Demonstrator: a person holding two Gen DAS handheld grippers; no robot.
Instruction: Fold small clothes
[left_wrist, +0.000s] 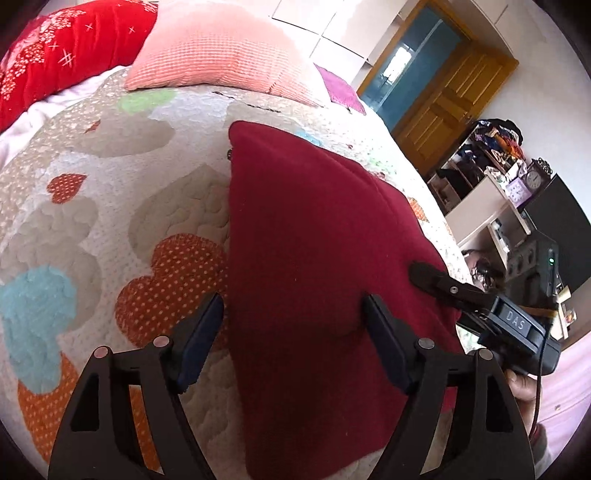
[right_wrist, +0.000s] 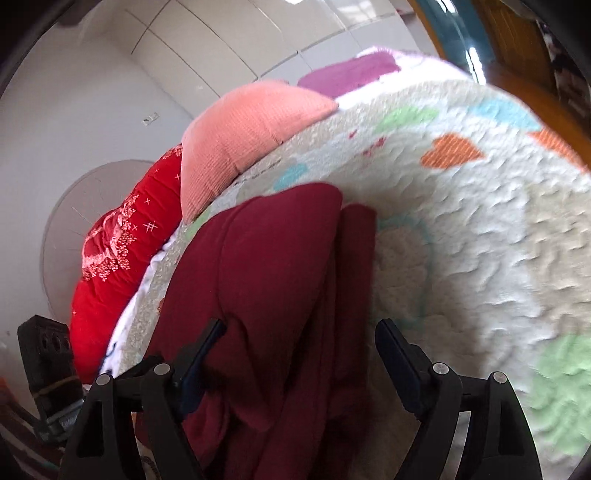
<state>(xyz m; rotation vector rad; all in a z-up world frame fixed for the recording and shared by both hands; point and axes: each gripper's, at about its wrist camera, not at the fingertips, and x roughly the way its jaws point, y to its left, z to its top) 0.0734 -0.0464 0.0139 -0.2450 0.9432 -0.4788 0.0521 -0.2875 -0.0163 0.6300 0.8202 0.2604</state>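
Note:
A dark red garment (left_wrist: 314, 240) lies folded into a long shape on the heart-patterned quilt (left_wrist: 110, 221). My left gripper (left_wrist: 291, 317) hovers open over its near end, one finger at the cloth's left edge and the other above the cloth. Neither pad presses on it. My right gripper (left_wrist: 424, 273) reaches in from the right, its tip at the garment's right edge. In the right wrist view the same garment (right_wrist: 280, 258) shows lengthwise folds and runs between my right gripper's (right_wrist: 295, 336) open fingers. The left finger brushes the cloth and the right finger stands apart from it.
A pink pillow (left_wrist: 218, 48) and a red cushion (left_wrist: 62, 48) lie at the head of the bed. Beyond the bed's right edge stand cluttered shelves (left_wrist: 487, 173) and a wooden door (left_wrist: 454, 96). A hand (left_wrist: 521, 384) holds the right gripper.

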